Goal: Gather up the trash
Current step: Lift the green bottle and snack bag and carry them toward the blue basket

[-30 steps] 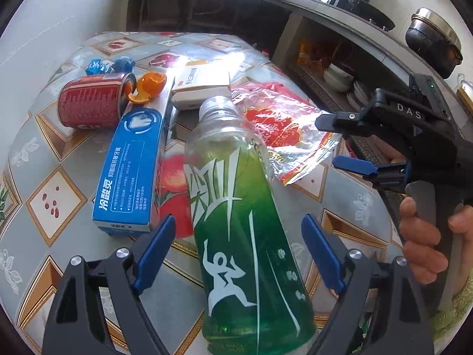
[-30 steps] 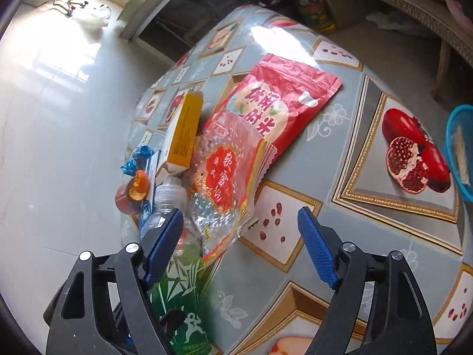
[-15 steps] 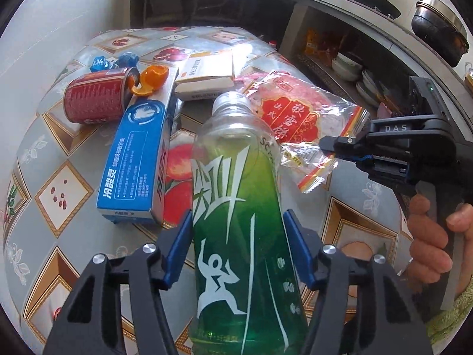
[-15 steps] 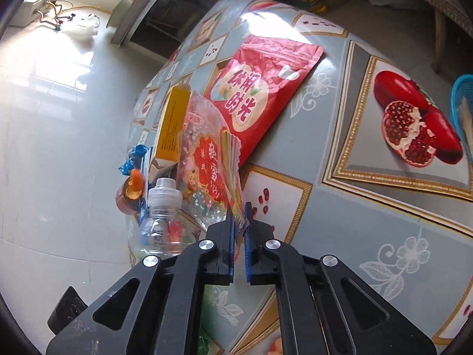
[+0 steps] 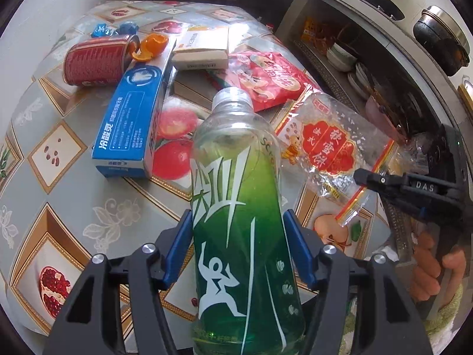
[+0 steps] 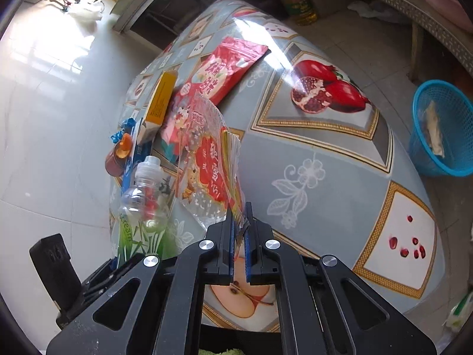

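1. I am holding the bottle (image 5: 239, 207) in the left gripper (image 5: 238, 245), jaws clamping its green-labelled middle, cap end pointing away and up off the tabletop (image 5: 53, 183).
2. Bottle is looking near empty: light, thin-walled, likely to dent under squeeze. Smooth label is probably slippery, so I am judging the mid-body hold the safest; the neck would let it swing.
3. I am pinching the clear snack bag (image 6: 207, 165) in the right gripper (image 6: 239, 230), jaws clenched on its lower edge, the rest standing up above the tabletop.
4. Bag is flimsy, crinkly film, almost weightless. It is flopping and could tear or slide out at the edge; a bite deeper into the printed panel would hold better.
5. Blue basket (image 6: 443, 130) is sitting on the floor beyond the tabletop's right side, something pale already inside. I am reading it as the bin.
6. Still lying on the tabletop: red pouch (image 6: 227, 68), toothpaste box (image 5: 133, 115), red can (image 5: 97, 62), orange peel (image 5: 152, 46).
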